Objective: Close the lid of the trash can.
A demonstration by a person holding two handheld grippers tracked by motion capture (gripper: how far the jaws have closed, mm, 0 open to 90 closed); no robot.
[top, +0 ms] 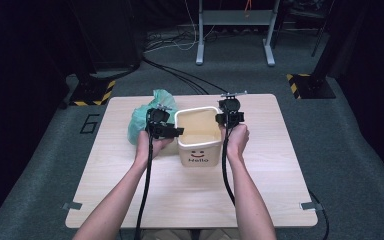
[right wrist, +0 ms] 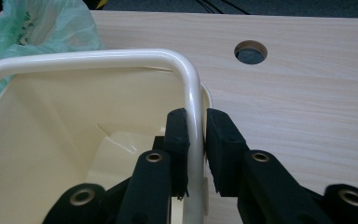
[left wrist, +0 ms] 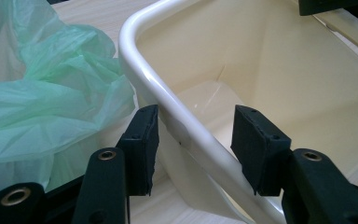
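- High view: the cream bin (top: pixel 199 134) stands mid-surface (top: pixel 130 200), a green bag (top: pixel 142 120) just left of it, unlined yet; dark room, grey carpet.
- Left gripper view: left claw (left wrist: pixel 193 144) straddles the bin's rim, spread, not touching.
- Right gripper view: right claw (right wrist: pixel 196 149) pinches the bin's opposite rim.

Left of bin (top: pixel 198 132): crumpled green bag (top: pixel 145 120) crowds it.
Right, front: bare worktop (top: pixel 275 165), open passage.
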